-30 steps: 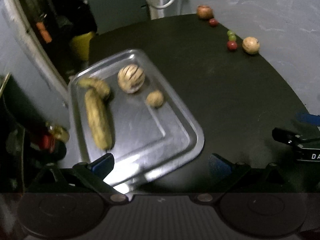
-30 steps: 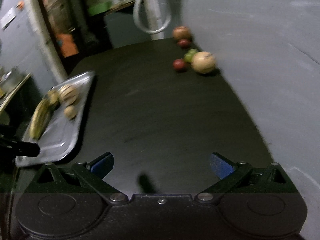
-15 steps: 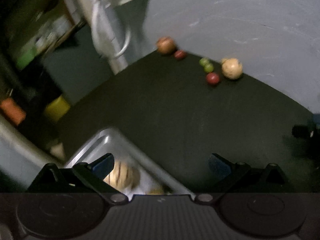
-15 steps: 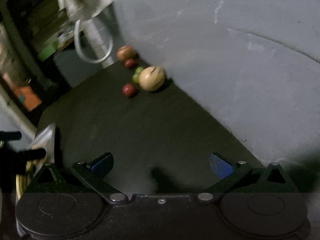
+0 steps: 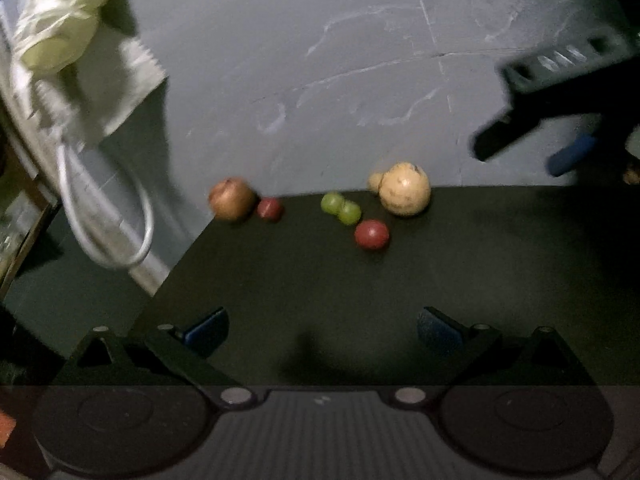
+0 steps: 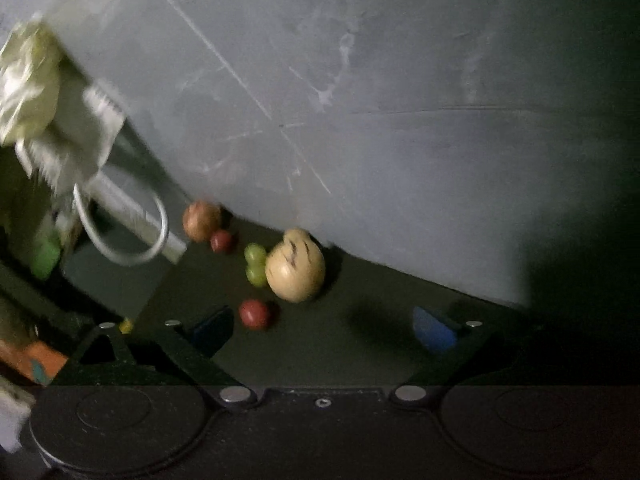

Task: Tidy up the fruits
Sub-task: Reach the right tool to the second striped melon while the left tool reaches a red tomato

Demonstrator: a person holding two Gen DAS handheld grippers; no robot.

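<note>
Loose fruit lies along the far edge of the black table [image 5: 360, 292] by the grey wall. There is a brown fruit [image 5: 231, 199], a small red one [image 5: 270, 209], two green ones [image 5: 341, 208], a red one [image 5: 371, 234] and a big tan melon [image 5: 405, 189]. My left gripper [image 5: 322, 328] is open and empty, well short of them. My right gripper [image 6: 323, 328] hovers close to the melon [image 6: 296, 266]. Its jaws are closing a little with nothing pressed between them. The red fruit [image 6: 254, 314] lies just ahead of its left finger. The right gripper [image 5: 518, 159] also shows at upper right in the left wrist view.
A white hose loop [image 5: 108, 216] and a pale crumpled bag [image 5: 56, 28] hang at the left past the table's left edge. The grey wall [image 6: 400, 120] rises straight behind the fruit. An orange object [image 6: 36, 360] sits low at left.
Both views have swung from the metal tray to the fruit by the wall, and the tray is out of sight. Both grippers rolled. The right one came nearer the melon.
</note>
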